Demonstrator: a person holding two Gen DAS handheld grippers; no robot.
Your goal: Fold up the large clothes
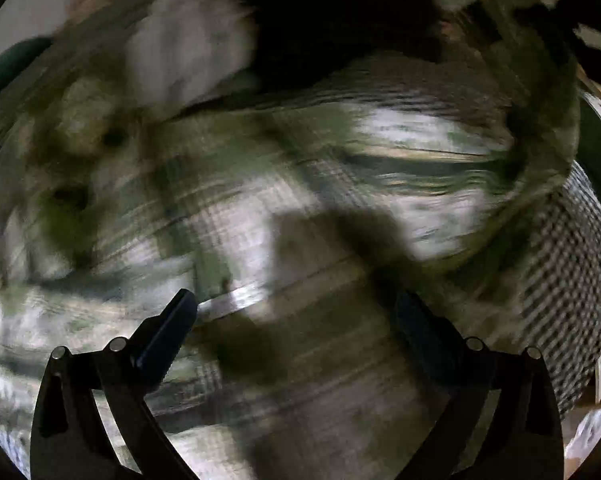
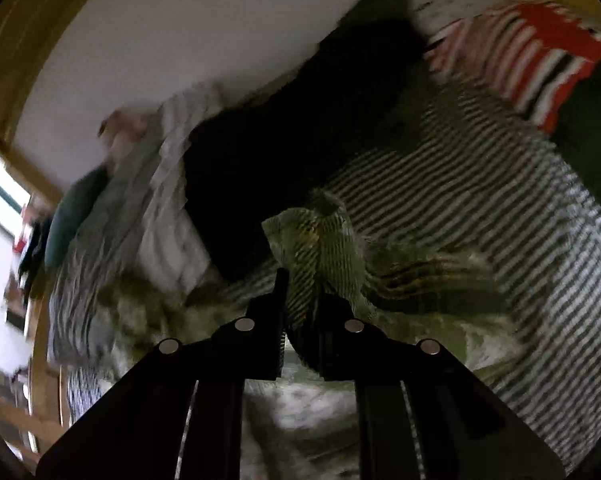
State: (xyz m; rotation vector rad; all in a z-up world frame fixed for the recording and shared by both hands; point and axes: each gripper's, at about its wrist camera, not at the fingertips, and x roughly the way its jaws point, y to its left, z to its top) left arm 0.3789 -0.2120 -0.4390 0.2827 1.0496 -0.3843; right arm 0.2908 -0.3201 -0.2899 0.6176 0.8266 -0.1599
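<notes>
A large green and white plaid garment [image 1: 284,208] lies spread under my left gripper [image 1: 296,312], blurred by motion. The left gripper is open and empty, its fingers wide apart just above the cloth. In the right wrist view my right gripper [image 2: 304,284] is shut on a bunched fold of the same green plaid garment [image 2: 320,240], which rises between the fingertips and trails down to the right.
The garment lies on a black-and-white striped bedcover [image 2: 480,200]. A black cloth [image 2: 284,152], a white striped cloth [image 2: 172,184] and a red striped pillow [image 2: 532,60] lie at the bed's far side. A wooden bed frame [image 2: 40,320] runs on the left.
</notes>
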